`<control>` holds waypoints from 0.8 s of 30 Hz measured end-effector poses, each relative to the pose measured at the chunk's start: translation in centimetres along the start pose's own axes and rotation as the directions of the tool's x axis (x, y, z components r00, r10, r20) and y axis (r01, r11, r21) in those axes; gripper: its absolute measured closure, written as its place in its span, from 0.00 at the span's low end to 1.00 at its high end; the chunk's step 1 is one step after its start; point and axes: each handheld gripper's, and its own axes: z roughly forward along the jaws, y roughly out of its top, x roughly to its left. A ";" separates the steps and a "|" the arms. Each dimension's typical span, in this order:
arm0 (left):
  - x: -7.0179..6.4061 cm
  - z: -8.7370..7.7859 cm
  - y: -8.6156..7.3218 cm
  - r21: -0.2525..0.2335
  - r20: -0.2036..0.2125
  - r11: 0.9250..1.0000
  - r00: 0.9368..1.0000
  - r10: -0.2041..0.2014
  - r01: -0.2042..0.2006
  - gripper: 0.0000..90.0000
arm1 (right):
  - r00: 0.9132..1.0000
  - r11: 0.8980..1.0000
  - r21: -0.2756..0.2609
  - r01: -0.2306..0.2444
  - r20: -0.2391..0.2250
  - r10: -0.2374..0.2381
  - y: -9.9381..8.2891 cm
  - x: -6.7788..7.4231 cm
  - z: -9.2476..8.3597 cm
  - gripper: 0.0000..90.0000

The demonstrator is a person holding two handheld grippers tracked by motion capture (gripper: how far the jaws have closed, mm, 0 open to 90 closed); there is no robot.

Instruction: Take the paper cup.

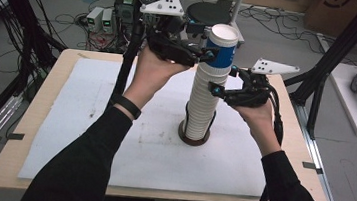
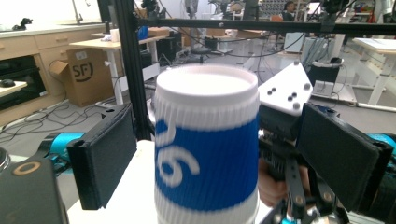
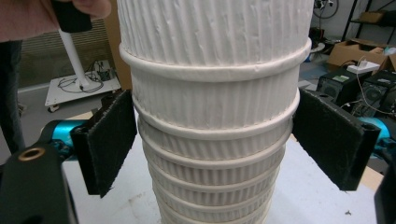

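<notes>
A wooden table [image 1: 29,115] carries a white mat [image 1: 112,139], and near the mat's middle stands one tall stack of ribbed white paper cups [image 1: 205,103], its foot set in a dark round holder [image 1: 193,138]. On top of the stack sits a single cup with a blue band [image 1: 222,47], its white rim the highest point of the column. Two forearms in black sleeves come up on either side of the stack; the left one wears a dark wristband [image 1: 127,106], and its hand [image 1: 155,68] is raised level with the blue cup, well above the mat. The right hand [image 1: 258,114] is held lower, beside the upper part of the stack. The left gripper [image 1: 206,55] reaches in from the stack's left to the blue cup; in the left gripper view that cup [image 2: 208,154] stands between the two black pads, with a gap showing on each side, so the jaws are spread wide and not pressing it. That view also catches the other gripper's grey plate [image 2: 287,91] behind the cup. The right gripper [image 1: 216,89] meets the stack just under the blue cup; the right gripper view shows the rolled rims of the nested cups [image 3: 215,112], at least six counted there, with the near pad [image 3: 109,140] just at the stack's wall and the far pad [image 3: 334,140] a little clear of it, the jaws wide. Each gripper carries one grey three-cornered plate, two in all.
</notes>
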 end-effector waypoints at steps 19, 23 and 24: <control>0.9 2.7 1.1 0.015 0.040 0.997 0.997 -0.070 0.069 0.30 | 1.000 1.000 0.004 0.000 0.000 0.000 0.0 0.1 -0.1 0.17; 0.9 2.7 1.3 0.025 0.039 0.998 0.997 -0.066 0.065 0.34 | 1.000 1.000 0.003 0.001 0.002 -0.001 0.0 0.1 -0.1 0.17; 0.9 2.7 1.3 0.025 0.039 0.998 0.997 -0.066 0.065 0.34 | 1.000 1.000 0.003 0.001 0.002 -0.001 0.0 0.1 -0.1 0.17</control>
